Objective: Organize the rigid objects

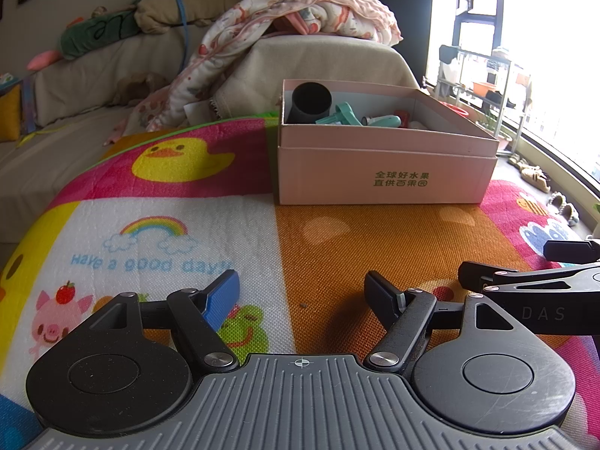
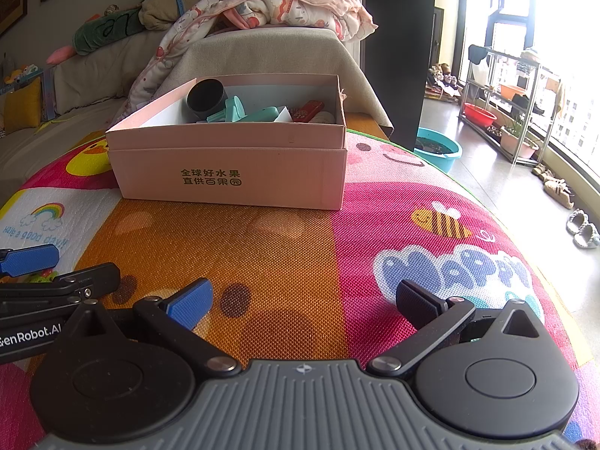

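Note:
A pink cardboard box stands on the colourful play mat. It holds a black cylinder, teal plastic pieces, a red item and other small things. My left gripper is open and empty, low over the mat in front of the box. My right gripper is open and empty, also in front of the box. The right gripper shows at the right edge of the left wrist view, and the left gripper at the left edge of the right wrist view.
The mat covers a raised surface. A sofa with a blanket and plush toys lies behind the box. To the right, the floor has a teal basin, a rack and slippers.

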